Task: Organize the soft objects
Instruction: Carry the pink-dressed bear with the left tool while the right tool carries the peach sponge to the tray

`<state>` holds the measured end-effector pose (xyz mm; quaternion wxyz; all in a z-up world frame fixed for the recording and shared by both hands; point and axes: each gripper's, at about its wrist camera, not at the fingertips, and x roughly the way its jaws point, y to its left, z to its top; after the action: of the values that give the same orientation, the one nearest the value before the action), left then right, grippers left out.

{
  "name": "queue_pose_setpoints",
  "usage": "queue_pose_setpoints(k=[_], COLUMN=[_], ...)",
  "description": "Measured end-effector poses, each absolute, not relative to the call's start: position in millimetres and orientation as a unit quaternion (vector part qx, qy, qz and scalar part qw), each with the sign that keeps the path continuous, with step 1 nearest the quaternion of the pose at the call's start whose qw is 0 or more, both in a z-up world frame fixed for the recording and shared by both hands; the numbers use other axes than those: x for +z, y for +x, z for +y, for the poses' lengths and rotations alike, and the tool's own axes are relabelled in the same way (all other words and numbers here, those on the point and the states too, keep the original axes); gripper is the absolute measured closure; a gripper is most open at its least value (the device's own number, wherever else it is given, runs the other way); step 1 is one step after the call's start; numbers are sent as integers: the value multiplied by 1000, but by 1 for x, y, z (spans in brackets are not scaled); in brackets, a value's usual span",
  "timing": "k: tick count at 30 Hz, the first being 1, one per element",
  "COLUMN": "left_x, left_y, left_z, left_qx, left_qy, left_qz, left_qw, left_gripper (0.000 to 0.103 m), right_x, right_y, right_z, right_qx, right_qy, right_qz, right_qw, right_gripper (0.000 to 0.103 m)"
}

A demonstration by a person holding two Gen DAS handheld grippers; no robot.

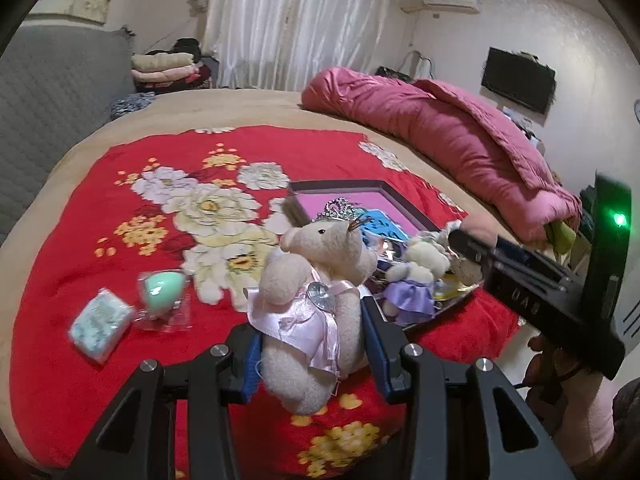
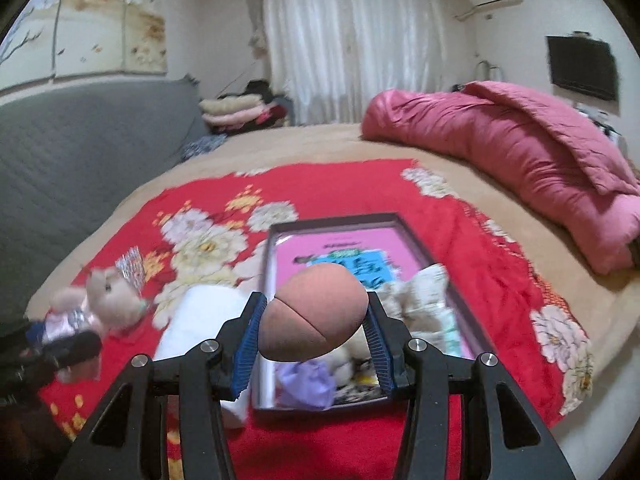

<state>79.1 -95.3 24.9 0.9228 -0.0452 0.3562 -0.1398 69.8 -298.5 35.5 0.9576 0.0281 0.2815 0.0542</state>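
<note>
Cream plush mouse (image 1: 316,280) in pink dress, upright left of the tray (image 2: 332,222); a peach sponge egg (image 2: 314,314) above the tray.

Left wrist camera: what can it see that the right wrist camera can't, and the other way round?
Only the left view shows a green sponge in clear packaging and a tissue pack on the red blanket.

Only the right view shows the wall painting and the right gripper shut on a brown sponge.

Both show the crowned bear in the left gripper, the tray, the purple-skirted toy, the pink quilt, curtains and TV.
</note>
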Motion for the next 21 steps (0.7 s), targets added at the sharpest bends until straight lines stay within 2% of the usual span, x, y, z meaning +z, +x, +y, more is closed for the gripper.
queue_pose_setpoints(k=[10, 21], left_x=[14, -3], left_y=[103, 137], left_z=[-154, -199], left_qx=[-165, -166], left_qy=[-10, 32], left_qz=[381, 408], left_qw=[910, 897], left_gripper=[59, 59], right_x=[30, 18], right_y=[68, 75], right_z=[-353, -368], right_qx=[6, -2], right_qy=[69, 75], right_qz=[270, 278], right_qw=[960, 958], right_gripper=[53, 53])
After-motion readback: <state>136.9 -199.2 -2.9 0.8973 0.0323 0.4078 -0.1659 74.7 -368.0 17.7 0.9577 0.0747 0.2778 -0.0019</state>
